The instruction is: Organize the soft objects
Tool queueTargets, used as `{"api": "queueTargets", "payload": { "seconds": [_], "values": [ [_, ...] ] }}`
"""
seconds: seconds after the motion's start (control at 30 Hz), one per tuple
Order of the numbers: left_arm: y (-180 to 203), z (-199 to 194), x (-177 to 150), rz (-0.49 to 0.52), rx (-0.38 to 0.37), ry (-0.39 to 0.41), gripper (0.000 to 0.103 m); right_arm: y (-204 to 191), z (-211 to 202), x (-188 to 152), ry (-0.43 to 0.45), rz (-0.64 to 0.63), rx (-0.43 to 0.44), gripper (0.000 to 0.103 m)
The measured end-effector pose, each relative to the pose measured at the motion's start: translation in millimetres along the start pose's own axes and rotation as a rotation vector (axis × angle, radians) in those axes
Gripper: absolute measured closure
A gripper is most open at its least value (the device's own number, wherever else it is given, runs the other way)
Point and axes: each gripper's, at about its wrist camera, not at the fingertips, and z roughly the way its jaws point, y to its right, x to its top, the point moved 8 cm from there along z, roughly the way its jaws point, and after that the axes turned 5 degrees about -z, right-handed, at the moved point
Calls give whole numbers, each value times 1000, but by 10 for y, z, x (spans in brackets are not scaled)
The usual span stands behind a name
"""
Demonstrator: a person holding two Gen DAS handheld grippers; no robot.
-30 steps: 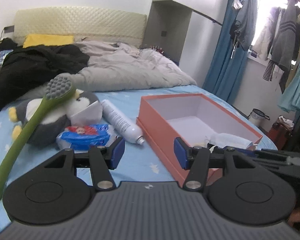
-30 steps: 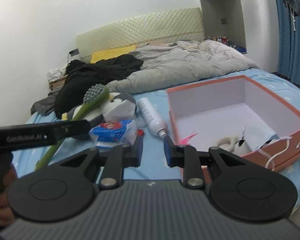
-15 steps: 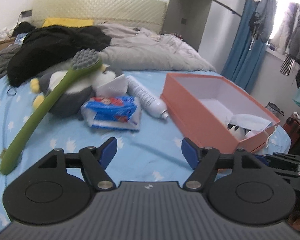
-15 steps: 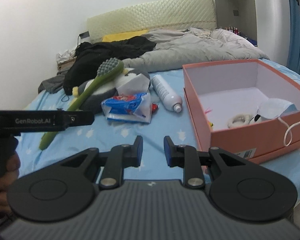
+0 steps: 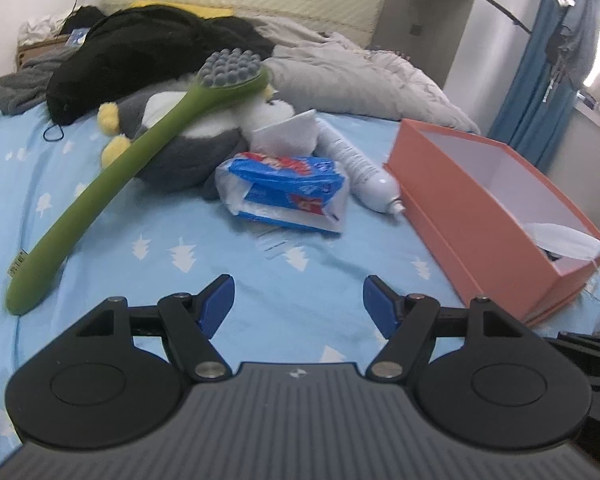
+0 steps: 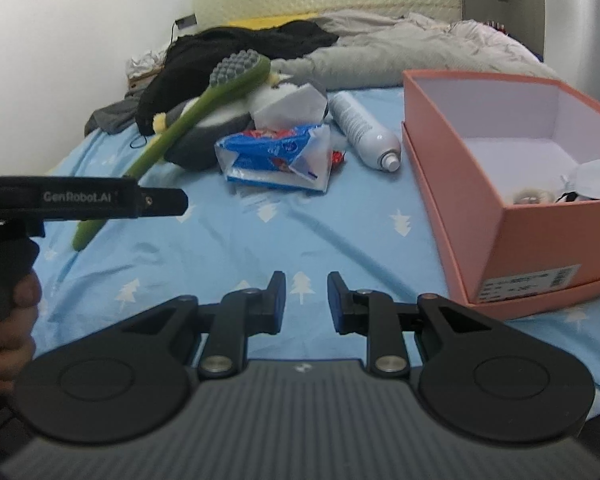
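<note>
A grey and white plush penguin (image 5: 188, 148) lies on the blue bed sheet (image 5: 180, 256) under a green long-handled brush (image 5: 140, 152). A blue and white tissue pack (image 5: 284, 192) lies in front of it, also in the right wrist view (image 6: 276, 156). An open orange box (image 5: 480, 208) on the right holds a white face mask (image 6: 598, 176) and small items. My left gripper (image 5: 298, 304) is open and empty, above the sheet short of the pack. My right gripper (image 6: 306, 296) is open a little and empty, left of the box (image 6: 500, 184).
A white spray bottle (image 6: 364, 132) lies between the pack and the box. A white tissue (image 5: 288, 136) leans on the penguin. Black clothes (image 5: 148, 52) and a grey duvet (image 5: 360, 76) cover the far bed. The left handheld gripper's body (image 6: 80, 200) shows at the right view's left.
Both grippers have pulled back and swung left, so the objects sit farther ahead. The left jaws have opened wider. The right jaws have opened a little.
</note>
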Motion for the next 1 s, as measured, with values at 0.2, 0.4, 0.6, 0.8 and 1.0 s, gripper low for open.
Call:
{"api": "queueTargets", "payload": {
  "seconds": [0.2, 0.4, 0.6, 0.8, 1.0],
  "values": [
    [-180, 329, 128, -8, 18, -10, 27, -49, 312, 26, -29, -14, 22, 77],
    [-381, 646, 261, -14, 40, -11, 27, -77, 731, 149, -48, -11, 45, 54],
    [-600, 1005, 416, -59, 38, -19, 27, 8, 1202, 346, -48, -22, 35, 54],
    [-638, 1321, 609, -77, 8, -9, 27, 161, 1578, 581, -30, -11, 17, 54],
    [-640, 1661, 668, -121, -19, -34, 26, 242, 1869, 672, -46, 24, 63, 54]
  ]
}}
